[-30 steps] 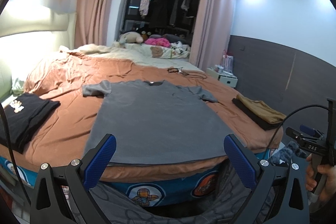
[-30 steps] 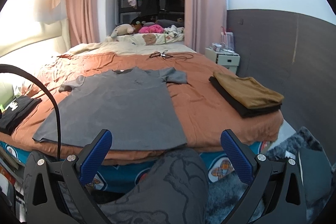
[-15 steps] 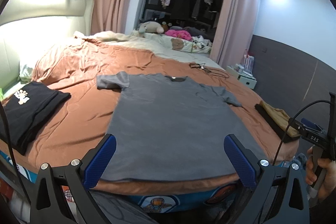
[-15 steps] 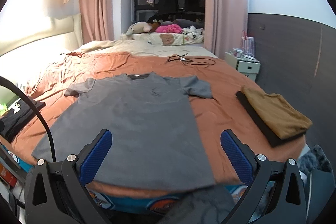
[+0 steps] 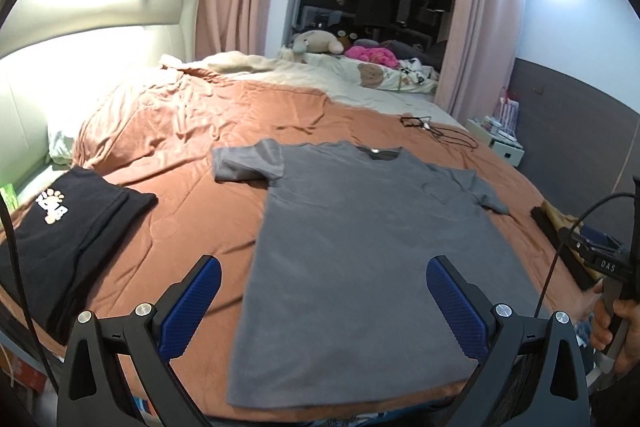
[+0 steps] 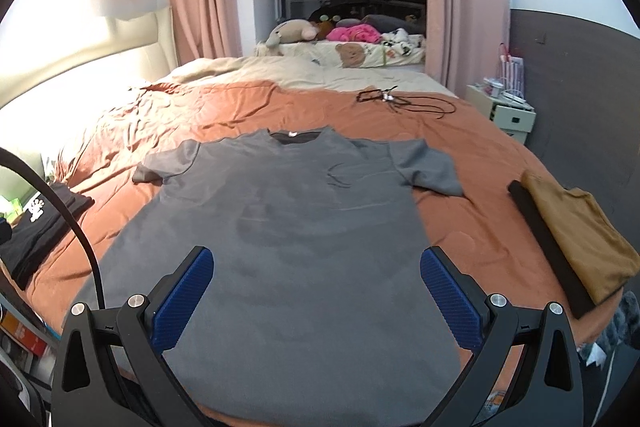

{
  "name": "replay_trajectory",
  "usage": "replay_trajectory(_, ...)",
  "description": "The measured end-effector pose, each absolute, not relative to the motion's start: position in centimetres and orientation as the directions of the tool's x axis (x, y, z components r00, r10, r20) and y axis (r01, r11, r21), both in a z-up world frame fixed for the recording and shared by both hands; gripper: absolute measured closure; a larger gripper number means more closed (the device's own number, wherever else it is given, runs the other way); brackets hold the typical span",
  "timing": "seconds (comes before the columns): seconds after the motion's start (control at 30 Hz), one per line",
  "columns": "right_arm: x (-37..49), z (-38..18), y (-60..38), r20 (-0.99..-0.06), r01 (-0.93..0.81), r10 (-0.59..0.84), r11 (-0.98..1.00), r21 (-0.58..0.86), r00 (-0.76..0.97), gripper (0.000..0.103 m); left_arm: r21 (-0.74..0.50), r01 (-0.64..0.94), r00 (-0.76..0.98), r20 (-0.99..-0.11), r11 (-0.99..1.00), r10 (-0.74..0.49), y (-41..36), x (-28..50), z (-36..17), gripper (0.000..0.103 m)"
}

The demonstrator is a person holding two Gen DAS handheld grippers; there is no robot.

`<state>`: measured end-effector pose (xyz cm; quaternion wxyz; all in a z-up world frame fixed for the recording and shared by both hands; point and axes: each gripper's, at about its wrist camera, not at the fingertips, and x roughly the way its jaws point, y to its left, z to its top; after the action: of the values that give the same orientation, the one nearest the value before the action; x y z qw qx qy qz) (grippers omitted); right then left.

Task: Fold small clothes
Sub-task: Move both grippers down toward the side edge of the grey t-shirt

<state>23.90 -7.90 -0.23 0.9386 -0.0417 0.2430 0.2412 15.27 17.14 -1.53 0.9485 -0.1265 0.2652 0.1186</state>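
Both the left tongs (image 5: 322, 301) and right tongs (image 6: 316, 293) hover spread wide, empty, above the flat grey T-shirt (image 6: 292, 227).

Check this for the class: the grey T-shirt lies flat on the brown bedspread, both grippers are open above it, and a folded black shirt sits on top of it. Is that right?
One detail is wrong. The black shirt is not on the grey T-shirt; it lies apart, beside it on the bedspread, as the left wrist view shows. The T-shirt does lie flat, with the left gripper and right gripper open.
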Motion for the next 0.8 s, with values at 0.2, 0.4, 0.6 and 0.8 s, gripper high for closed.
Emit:
replay_trajectory(0.2,26.9,0.9,-6.6,-0.503,-0.526,0.473,0.85,0.043,0.724,0.0,-0.196,-0.324,0.817,-0.551,0.925,0.17,19.2,17.5,-1.4,0.0)
replay_trajectory(0.4,29.6,1.7,-5.0,-0.52,-0.577,0.509,0.816,0.037,0.686,0.0,-0.243,-0.374,0.799,-0.575,0.895,0.178,22.4,19.6,-1.7,0.0)
replay_trajectory(0.6,32.4,2.3,-2.7,-0.54,-0.639,0.544,0.769,0.014,0.642,0.0,-0.278,-0.445,0.774,-0.598,0.852,0.209,26.3,21.0,-2.1,0.0)
replay_trajectory(0.8,35.2,2.7,0.5,-0.564,-0.699,0.576,0.715,-0.004,0.592,0.0,-0.34,-0.48,0.761,-0.62,0.808,0.191,31.0,22.5,-2.8,0.0)
